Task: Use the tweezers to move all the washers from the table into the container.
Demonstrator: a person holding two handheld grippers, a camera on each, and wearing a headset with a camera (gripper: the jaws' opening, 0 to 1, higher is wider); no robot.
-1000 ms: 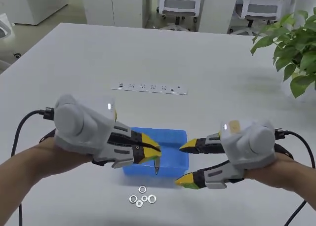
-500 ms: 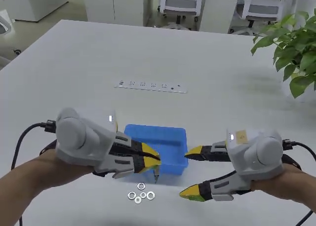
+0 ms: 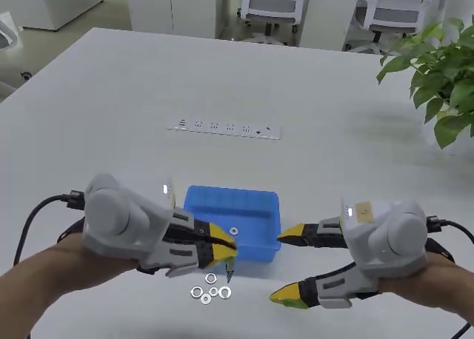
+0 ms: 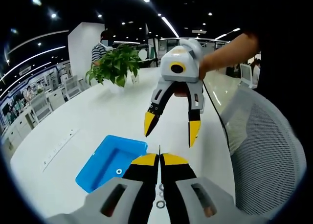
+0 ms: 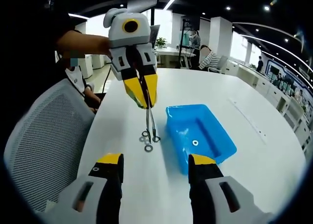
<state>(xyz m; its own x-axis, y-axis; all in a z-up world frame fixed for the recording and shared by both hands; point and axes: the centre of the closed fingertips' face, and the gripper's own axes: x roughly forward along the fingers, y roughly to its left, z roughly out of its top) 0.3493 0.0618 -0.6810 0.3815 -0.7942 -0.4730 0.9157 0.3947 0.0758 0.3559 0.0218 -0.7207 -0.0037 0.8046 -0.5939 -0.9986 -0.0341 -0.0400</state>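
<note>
Lying in a small cluster at lower centre of the head view, washers [image 3: 209, 289] rest on the white surface [image 3: 296, 102] just below the blue container [image 3: 255, 203], which holds a single washer [image 3: 234, 231]. Left hand-held gripper [image 3: 224, 244]: clenched on tweezers [image 3: 229, 268], tips down beside the cluster. Right hand-held gripper [image 3: 282, 266]: released, jaws spread, lower right.

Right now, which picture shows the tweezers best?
The right gripper view: the tweezers hang full length from the left gripper, tips at the washers. The head view shows a tip below it; the left gripper view, a sliver between its jaws.
</note>
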